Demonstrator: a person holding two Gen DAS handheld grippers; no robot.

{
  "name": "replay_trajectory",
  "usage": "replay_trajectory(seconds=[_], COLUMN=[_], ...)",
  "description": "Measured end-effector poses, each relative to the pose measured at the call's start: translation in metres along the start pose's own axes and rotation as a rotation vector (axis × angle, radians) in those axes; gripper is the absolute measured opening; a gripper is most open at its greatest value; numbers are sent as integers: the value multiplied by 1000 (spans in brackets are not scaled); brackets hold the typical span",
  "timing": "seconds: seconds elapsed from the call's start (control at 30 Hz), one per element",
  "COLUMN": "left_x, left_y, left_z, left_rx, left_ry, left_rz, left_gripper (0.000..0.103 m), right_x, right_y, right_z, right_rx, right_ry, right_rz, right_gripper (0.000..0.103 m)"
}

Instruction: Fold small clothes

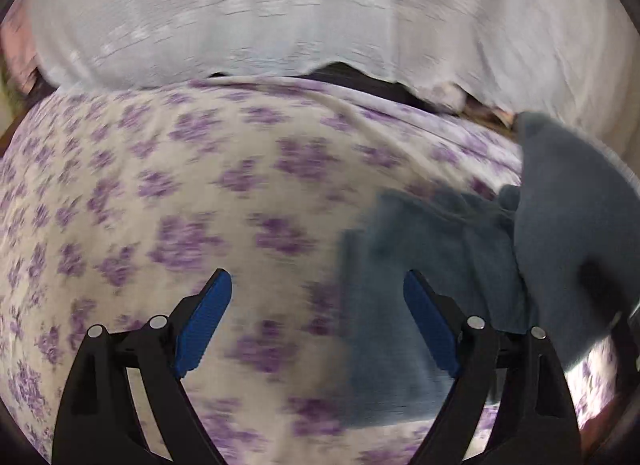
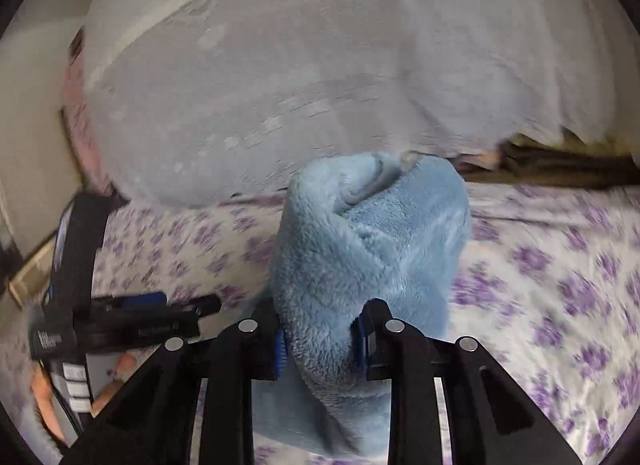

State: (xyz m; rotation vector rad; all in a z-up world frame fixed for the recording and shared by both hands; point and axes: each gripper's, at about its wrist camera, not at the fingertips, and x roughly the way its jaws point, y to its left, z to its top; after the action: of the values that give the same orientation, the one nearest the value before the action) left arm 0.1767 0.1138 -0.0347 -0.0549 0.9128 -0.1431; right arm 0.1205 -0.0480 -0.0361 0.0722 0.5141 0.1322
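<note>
Gripping the blue fleece (image 2: pixel 372 249), right tongs (image 2: pixel 320 341) pinched.

White lettering on the left gripper (image 2: pixel 132 319), too blurred for reading; no other text anywhere.

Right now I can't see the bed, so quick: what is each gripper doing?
Left gripper: open, nothing between its fingers.
Right gripper: closed on the fluffy blue cloth, lifted above the floral sheet.

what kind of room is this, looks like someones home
Likely a bedroom: the work surface is a bed with a purple floral sheet, pale bedding is heaped behind it, and a fluffy blue garment is being folded.
</note>
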Motion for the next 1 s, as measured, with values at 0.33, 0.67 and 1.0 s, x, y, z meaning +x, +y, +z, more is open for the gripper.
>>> replay_trajectory(seconds=[0.33, 0.67, 1.0], left_x=[24, 14, -11], left_y=[34, 18, -50], left_z=[-16, -16, -5], left_rx=[-58, -6, 121], left_ry=[43, 14, -58], left_rz=[-6, 53, 79], left_gripper=[85, 85, 97], right_x=[58, -34, -10], right_y=[81, 57, -30], right_z=[-70, -77, -51], right_rx=[-325, -413, -3], right_ry=[111, -7, 120], right_rz=[-79, 62, 86], right_gripper=[39, 68, 22])
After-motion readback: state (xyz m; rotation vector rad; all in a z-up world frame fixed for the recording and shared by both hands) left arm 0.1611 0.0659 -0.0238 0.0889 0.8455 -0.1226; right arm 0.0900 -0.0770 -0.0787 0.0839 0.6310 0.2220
